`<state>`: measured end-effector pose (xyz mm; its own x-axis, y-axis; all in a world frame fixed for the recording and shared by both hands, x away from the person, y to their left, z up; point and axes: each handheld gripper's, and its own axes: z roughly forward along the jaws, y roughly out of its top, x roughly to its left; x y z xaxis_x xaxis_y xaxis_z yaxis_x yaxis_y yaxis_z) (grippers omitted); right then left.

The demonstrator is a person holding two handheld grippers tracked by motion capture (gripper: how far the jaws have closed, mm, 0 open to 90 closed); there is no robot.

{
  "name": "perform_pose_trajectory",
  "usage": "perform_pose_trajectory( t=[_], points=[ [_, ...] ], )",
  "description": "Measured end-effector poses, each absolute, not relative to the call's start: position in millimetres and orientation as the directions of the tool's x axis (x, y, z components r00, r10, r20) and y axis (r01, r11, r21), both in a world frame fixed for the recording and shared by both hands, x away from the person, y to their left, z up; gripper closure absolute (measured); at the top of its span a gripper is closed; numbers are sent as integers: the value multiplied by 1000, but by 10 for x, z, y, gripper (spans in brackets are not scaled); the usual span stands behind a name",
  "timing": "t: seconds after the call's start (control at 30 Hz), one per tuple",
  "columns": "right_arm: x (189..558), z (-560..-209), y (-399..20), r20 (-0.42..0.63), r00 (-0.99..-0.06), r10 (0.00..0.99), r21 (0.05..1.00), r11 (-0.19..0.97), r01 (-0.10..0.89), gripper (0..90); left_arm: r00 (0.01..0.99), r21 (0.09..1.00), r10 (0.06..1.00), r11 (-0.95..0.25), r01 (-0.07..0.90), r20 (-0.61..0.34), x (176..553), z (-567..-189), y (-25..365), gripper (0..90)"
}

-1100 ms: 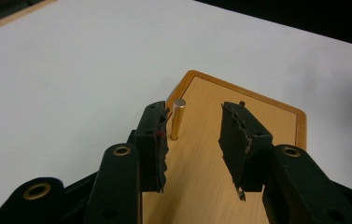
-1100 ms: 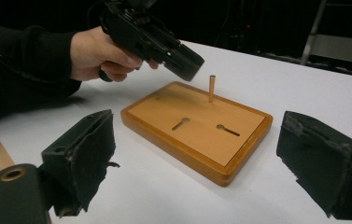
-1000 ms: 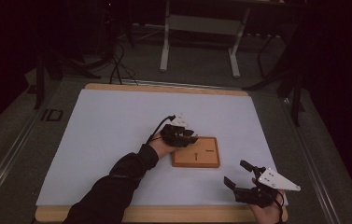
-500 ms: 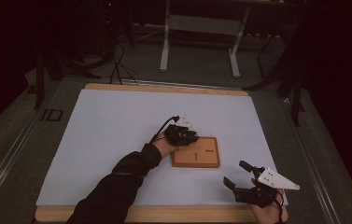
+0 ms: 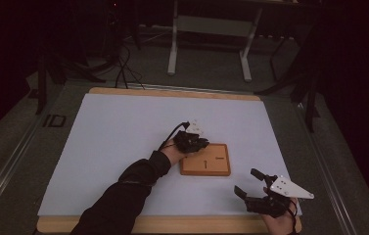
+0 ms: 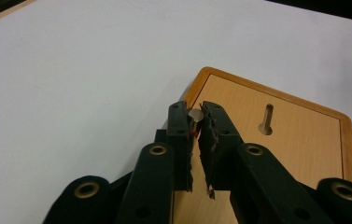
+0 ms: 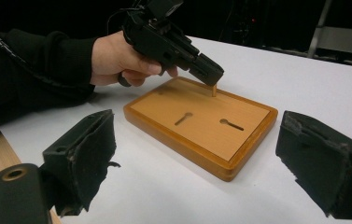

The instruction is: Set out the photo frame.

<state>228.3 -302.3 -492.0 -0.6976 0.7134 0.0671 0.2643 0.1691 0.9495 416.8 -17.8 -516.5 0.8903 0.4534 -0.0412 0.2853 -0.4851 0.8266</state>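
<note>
Wooden board (image 5: 205, 159) lies flat on the white mat (image 5: 123, 137), right of its middle. From above, the left gripper (image 5: 197, 145) sits over the board's far left corner, its tips hidden beneath its body. The left gripper view fills this in: the jaws have just been closing and now pinch a small peg (image 6: 194, 115) at that corner, beside a keyhole slot (image 6: 267, 120). The right gripper view shows the peg (image 7: 214, 90) standing upright on the board and a second slot (image 7: 183, 118). The right gripper (image 5: 255, 188) rests near the mat's front edge, jaws spread wide with nothing between them.
</note>
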Motion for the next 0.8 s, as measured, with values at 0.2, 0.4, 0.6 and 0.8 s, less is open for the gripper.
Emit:
perform_pose_trajectory(
  t=[0.2, 0.4, 0.6, 0.8],
  points=[
    [2285, -4925, -3010, 57, -706, 706, 949, 182, 259, 135, 896, 819, 443, -499, 282, -38, 4187, -5155, -182, 839],
    [2292, -4934, -2981, 51, -709, 703, 945, 195, 262, 135, 904, 802, 427, -526, 283, -39, 4218, -5125, -192, 842],
    [2305, -4944, -2962, 49, -712, 701, 943, 202, 264, 137, 907, 794, 419, -536, 287, -45, 4239, -5112, -193, 842],
    [2293, -4920, -2954, 10, -716, 698, 944, 230, 237, 164, 909, 781, 414, -550, 295, -51, 4258, -5091, -202, 843]
  ],
)
